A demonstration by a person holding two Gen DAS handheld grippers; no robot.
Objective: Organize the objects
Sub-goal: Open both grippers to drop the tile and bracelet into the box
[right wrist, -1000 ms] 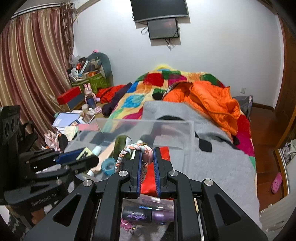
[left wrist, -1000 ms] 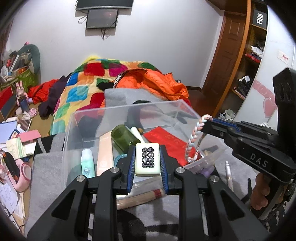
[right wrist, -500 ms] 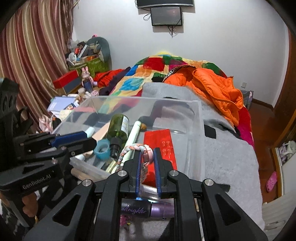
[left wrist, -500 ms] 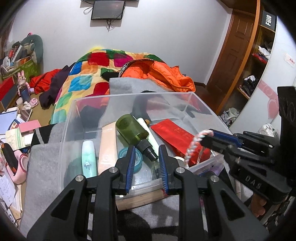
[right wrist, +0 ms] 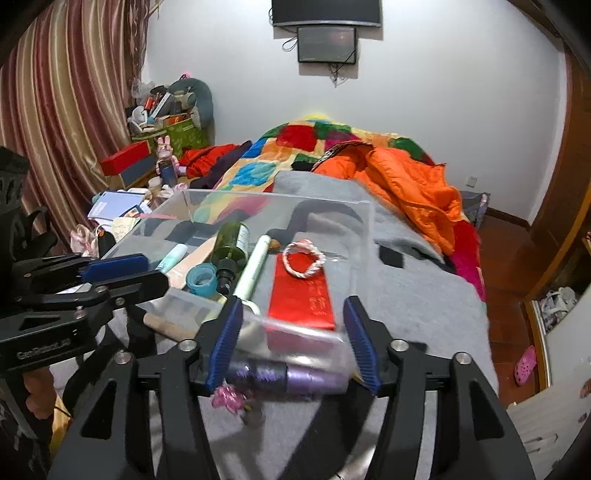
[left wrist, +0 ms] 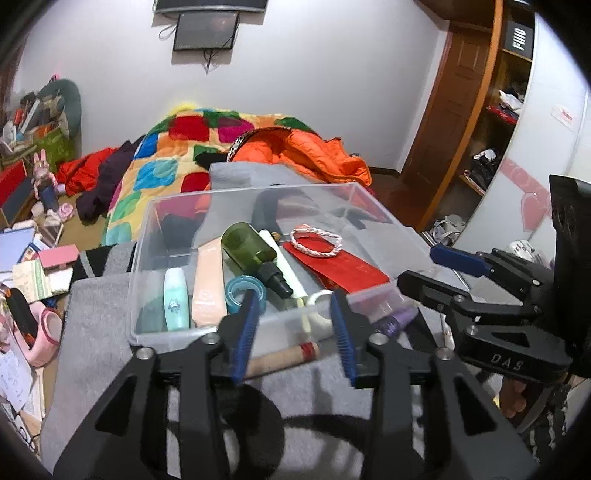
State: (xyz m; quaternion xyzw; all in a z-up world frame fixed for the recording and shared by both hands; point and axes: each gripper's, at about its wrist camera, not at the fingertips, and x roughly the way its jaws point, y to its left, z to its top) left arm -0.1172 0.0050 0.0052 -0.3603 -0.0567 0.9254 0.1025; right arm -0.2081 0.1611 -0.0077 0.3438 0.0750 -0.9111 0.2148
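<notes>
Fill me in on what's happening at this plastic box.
A person is tidying small items into the clear plastic box on the grey blanket, one gripper in each hand. Both jaws have just been opening with nothing between them: the left gripper and right gripper hang at the box's near edge. The braided bracelet lies on the red envelope inside. A purple bottle lies outside the box.

The right claw (left wrist: 421, 271) carries "DAS" in pale letters on its black body. A black box (left wrist: 519, 35) on the wooden shelf reads "FIIIO". The lettering on the left claw (right wrist: 122, 273) is too blurred to read.
</notes>
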